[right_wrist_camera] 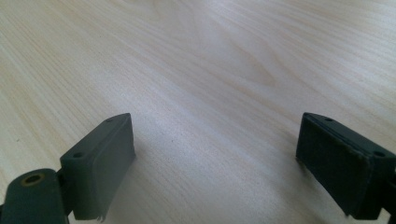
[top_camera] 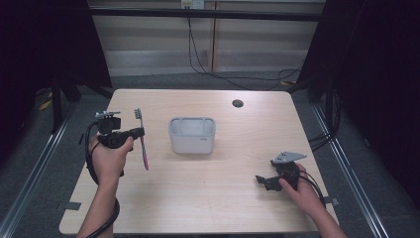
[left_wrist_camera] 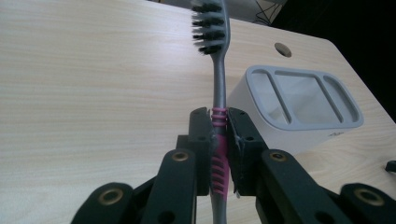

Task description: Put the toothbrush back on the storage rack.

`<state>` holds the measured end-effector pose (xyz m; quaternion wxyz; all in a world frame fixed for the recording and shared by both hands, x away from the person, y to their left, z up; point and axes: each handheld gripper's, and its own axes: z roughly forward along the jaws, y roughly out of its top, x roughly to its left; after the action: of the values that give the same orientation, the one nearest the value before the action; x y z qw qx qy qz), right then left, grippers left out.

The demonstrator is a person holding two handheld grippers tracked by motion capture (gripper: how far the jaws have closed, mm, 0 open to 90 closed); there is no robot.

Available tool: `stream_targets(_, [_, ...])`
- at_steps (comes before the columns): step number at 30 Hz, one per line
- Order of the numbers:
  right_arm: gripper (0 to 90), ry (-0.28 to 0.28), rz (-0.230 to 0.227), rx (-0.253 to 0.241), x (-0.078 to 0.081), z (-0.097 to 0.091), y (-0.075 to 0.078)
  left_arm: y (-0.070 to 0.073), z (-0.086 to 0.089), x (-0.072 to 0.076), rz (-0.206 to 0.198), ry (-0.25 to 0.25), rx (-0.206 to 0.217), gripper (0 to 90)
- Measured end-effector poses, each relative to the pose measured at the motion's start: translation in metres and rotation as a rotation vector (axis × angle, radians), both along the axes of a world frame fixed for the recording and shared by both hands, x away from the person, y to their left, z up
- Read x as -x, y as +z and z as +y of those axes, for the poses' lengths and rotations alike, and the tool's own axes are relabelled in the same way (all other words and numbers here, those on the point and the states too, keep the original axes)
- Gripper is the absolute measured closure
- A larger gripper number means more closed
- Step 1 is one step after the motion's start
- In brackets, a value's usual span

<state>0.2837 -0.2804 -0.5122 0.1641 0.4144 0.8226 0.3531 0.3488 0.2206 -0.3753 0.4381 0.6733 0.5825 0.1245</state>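
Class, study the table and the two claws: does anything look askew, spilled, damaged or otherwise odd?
Nothing stands out. The left claw grips the toothbrush squarely at its pink handle, bristles intact. The white holder stands upright on the table, nothing spilled. The right claw rests open and empty above bare wood.

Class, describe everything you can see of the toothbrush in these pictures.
The toothbrush has a grey, plastic-looking stem, dark bristles at its head and a pink ribbed grip. The left gripper is shut on that grip and holds it off the table, head pointing away, left of the white holder. Only the jaw pads touch it.
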Motion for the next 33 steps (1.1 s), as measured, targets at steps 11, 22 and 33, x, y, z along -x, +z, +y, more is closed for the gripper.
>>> stream_targets(11, [10.9,0.001,0.0,-0.001,0.0,0.0,0.0,0.006,-0.006,-0.002,-0.042,0.004,0.006,81.2])
stream_targets(22, [10.9,0.0,0.0,-0.001,0.0,0.0,0.0,0.021,-0.01,-0.007,-0.071,-0.001,0.008,81.2])
stream_targets(33, [10.9,0.0,0.0,-0.001,0.0,0.0,0.0,0.033,-0.017,-0.013,-0.102,-0.006,0.013,81.2])
